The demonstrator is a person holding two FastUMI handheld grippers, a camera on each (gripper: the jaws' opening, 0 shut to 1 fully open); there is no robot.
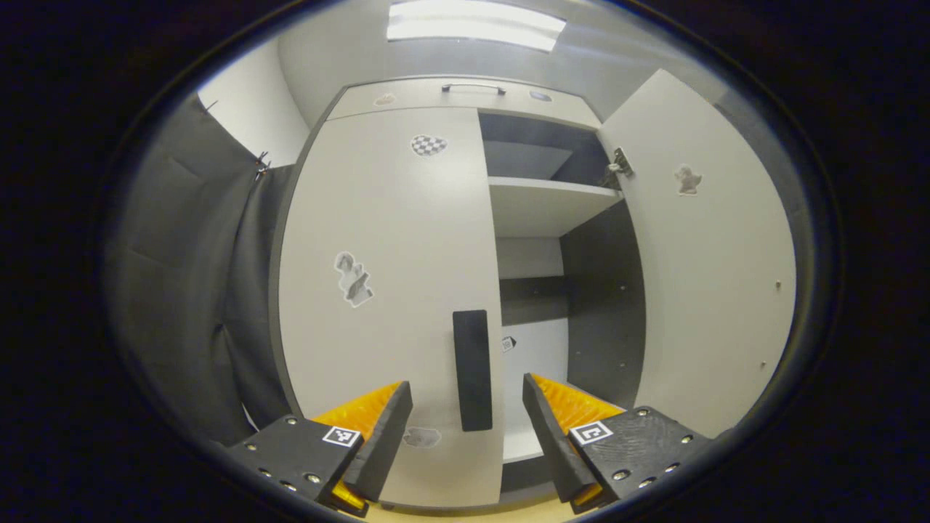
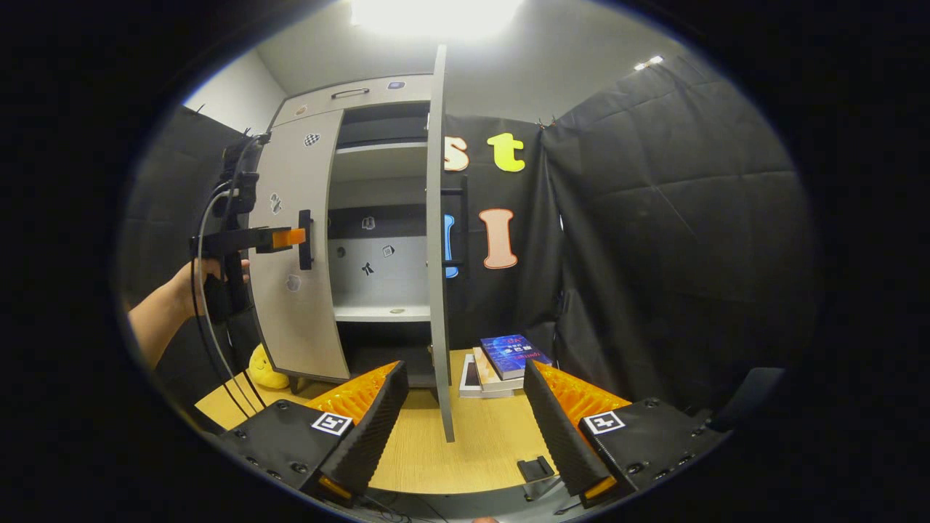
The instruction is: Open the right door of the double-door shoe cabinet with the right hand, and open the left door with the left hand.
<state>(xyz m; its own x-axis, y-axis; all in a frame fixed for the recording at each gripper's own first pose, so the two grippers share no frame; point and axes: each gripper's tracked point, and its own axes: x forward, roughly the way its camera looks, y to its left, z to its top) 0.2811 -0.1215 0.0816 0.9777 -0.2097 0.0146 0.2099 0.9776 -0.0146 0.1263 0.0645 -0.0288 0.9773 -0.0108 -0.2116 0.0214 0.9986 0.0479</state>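
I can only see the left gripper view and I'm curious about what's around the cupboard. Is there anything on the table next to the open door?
Observer: Yes. In the right gripper view a stack of books lies on the wooden table, just past the open right door.
Operator: Is the other gripper holding that door?
Observer: No. The right hand-held gripper is open and apart from the door. The door's edge stands ahead, between its fingers.
Operator: What about the other side of the cupboard?
Observer: A yellow toy sits on the table by the cabinet's lower left corner.
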